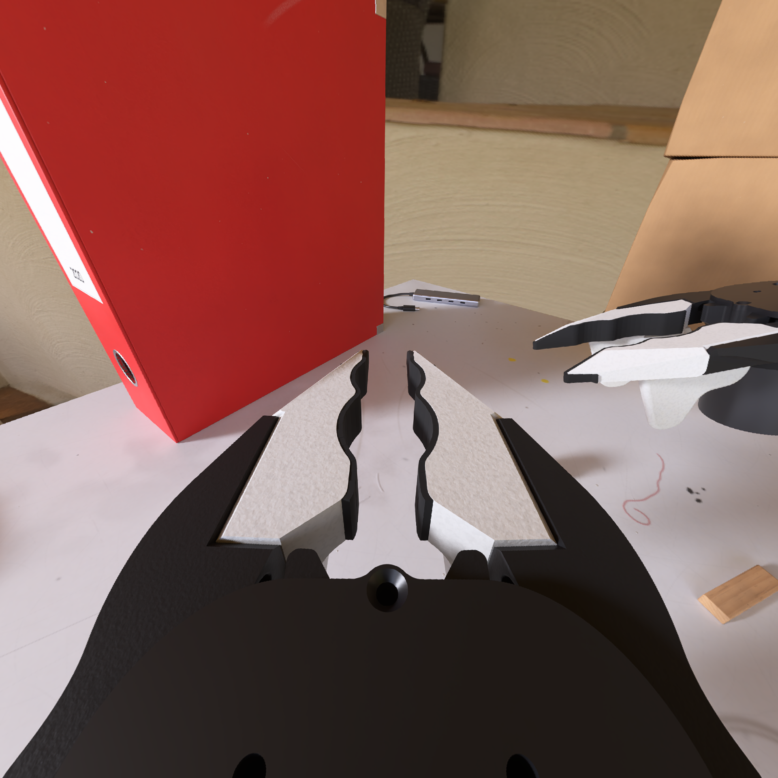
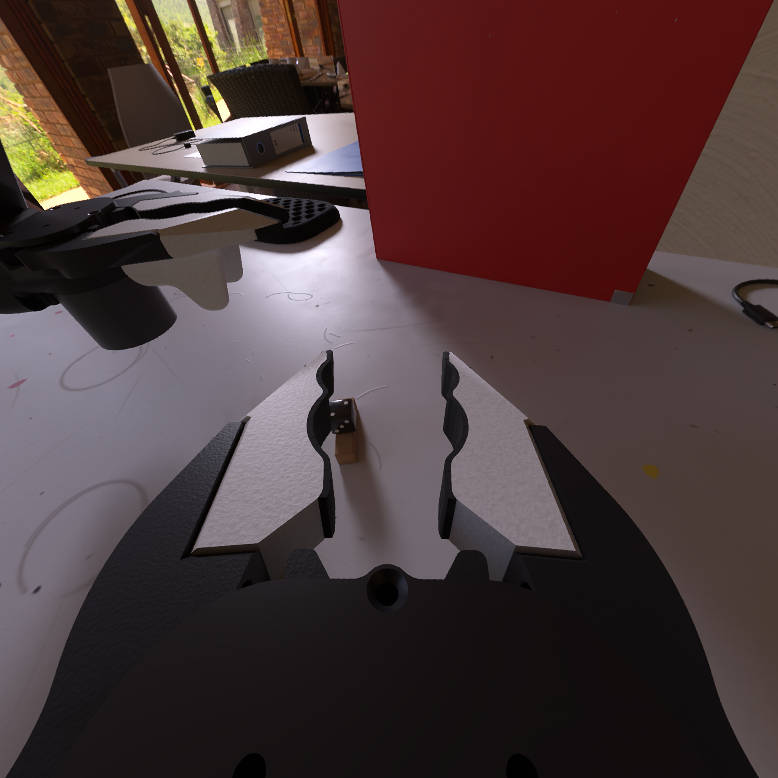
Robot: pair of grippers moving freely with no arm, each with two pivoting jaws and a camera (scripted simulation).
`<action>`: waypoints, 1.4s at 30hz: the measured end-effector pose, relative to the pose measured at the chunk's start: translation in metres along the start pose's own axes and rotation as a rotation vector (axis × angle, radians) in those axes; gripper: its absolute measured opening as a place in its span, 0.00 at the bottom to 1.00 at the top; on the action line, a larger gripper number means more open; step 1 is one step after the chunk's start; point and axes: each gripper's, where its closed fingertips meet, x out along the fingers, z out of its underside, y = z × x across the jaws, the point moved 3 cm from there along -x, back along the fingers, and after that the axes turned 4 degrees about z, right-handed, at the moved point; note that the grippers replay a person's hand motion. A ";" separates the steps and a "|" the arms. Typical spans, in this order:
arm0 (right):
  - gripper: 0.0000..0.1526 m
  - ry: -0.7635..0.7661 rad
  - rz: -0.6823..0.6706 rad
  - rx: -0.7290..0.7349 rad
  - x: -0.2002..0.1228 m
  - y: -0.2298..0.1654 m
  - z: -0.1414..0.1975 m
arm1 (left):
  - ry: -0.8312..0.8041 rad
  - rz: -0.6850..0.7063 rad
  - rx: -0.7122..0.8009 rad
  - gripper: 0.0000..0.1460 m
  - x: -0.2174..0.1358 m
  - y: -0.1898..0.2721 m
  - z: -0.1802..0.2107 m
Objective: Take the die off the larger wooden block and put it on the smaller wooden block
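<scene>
A dark die (image 2: 342,416) with white pips sits on a small tan wooden block (image 2: 347,449) on the white table (image 2: 547,400). My right gripper (image 2: 387,355) is open. The die and its block show between the fingers, close to the left finger (image 2: 273,454); I cannot tell whether they touch. A second, flat wooden block (image 1: 739,593) lies on the table, low on the right of the left wrist view. My left gripper (image 1: 388,355) is open by a narrow gap and empty, pointing at the base of the red binder. I cannot tell which block is larger.
A tall red binder (image 1: 210,189) stands just ahead, also in the right wrist view (image 2: 526,147). A cardboard box (image 1: 715,168) stands at the right. A USB hub (image 1: 446,298) and its cable (image 2: 753,307) lie behind. The other gripper shows in each view (image 1: 551,361) (image 2: 269,214).
</scene>
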 end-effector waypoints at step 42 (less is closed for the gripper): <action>0.18 -0.421 -0.049 -0.107 0.034 -0.031 0.047 | -0.048 -0.018 0.003 0.18 0.006 0.000 0.006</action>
